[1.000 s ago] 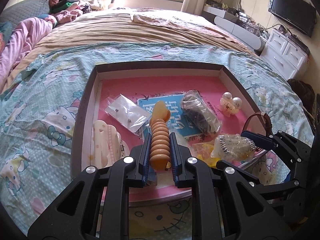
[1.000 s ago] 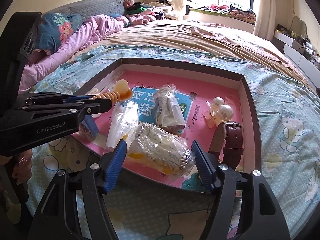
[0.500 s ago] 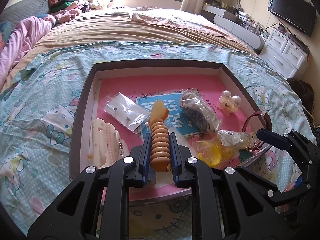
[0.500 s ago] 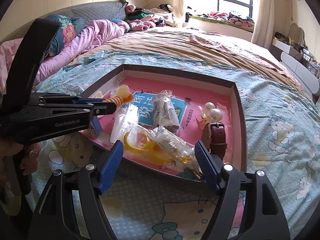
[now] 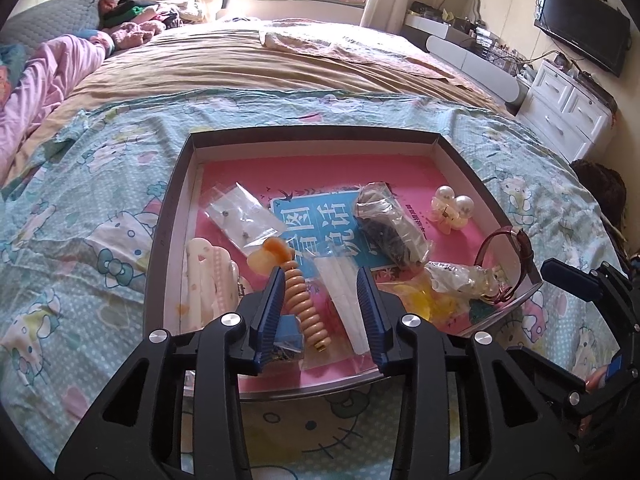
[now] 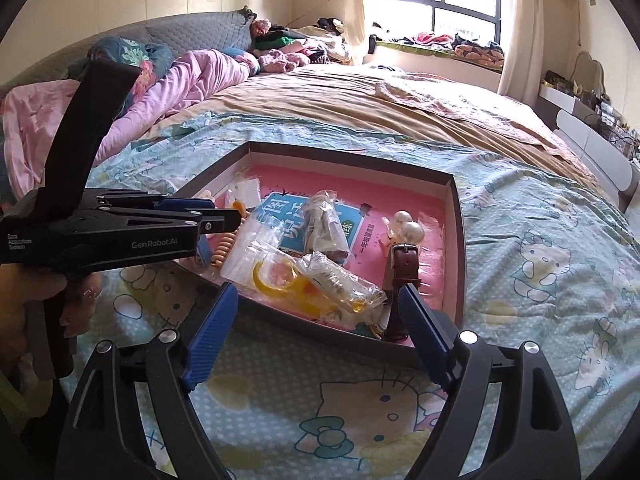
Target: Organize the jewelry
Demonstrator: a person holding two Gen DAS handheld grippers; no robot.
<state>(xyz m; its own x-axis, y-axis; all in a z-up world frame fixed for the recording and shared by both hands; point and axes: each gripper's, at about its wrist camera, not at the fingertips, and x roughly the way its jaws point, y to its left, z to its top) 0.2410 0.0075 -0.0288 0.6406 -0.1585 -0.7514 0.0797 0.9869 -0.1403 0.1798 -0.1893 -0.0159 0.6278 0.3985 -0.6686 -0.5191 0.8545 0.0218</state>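
Note:
A shallow box tray (image 5: 168,216) with a pink floor lies on the bed. My left gripper (image 5: 322,300) is open over its near edge; the orange spiral hair tie (image 5: 304,304) lies loose between the fingers, against the left one. The tray also holds a brown-strap watch (image 5: 516,256), a pearl clip (image 5: 452,208), a dark bagged piece (image 5: 388,224), a bagged silver piece (image 6: 340,280) and a yellow ring bag (image 6: 276,276). My right gripper (image 6: 316,328) is open and empty, just short of the tray's near rim (image 6: 280,312).
A white hair clip (image 5: 208,280) and a clear bag of studs (image 5: 240,216) lie at the tray's left. The Hello Kitty sheet (image 5: 80,216) surrounds the tray. Pink bedding (image 6: 180,80) lies far left; a white dresser (image 5: 568,108) stands right.
My left gripper has opened and let go of the orange spiral hair tie, which now lies in the tray. My right gripper has let go of the bagged silver piece and drawn back.

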